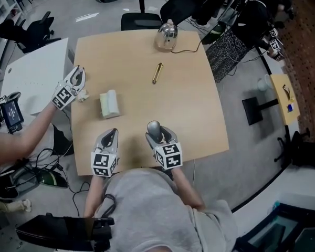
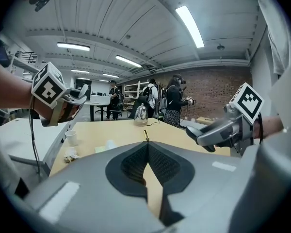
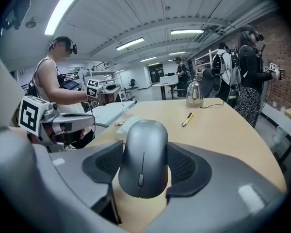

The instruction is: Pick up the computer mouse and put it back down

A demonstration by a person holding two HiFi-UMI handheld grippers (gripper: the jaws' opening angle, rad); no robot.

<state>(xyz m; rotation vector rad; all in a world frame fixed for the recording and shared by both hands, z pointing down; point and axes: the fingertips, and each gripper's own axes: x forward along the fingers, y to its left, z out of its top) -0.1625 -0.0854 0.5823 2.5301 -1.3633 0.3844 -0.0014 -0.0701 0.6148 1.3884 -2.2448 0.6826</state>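
- We clamp the right gripper [image 1: 160,135] on the sides of the smooth grey plastic computer mouse [image 3: 144,152]; it looks lifted just clear of the light wooden table [image 1: 189,104], near the front edge.
- Our left gripper [image 1: 111,135] hovers beside it, jaws together, empty.
- We judge step 1, the pick-up, done; step 2, setting it back down, is left.

A square, light wooden surface [image 1: 189,104] stands on a pale grey floor [image 1: 236,156]. A white table [image 1: 37,72] sits just beside its left edge, a black office chair [image 1: 140,19] at its far side, and a small yellow side table [image 1: 283,96] well off to the right. Long strip lights [image 2: 189,25] run along a white ribbed ceiling [image 3: 136,13]. A red brick wall [image 2: 218,93] closes one side of the room.
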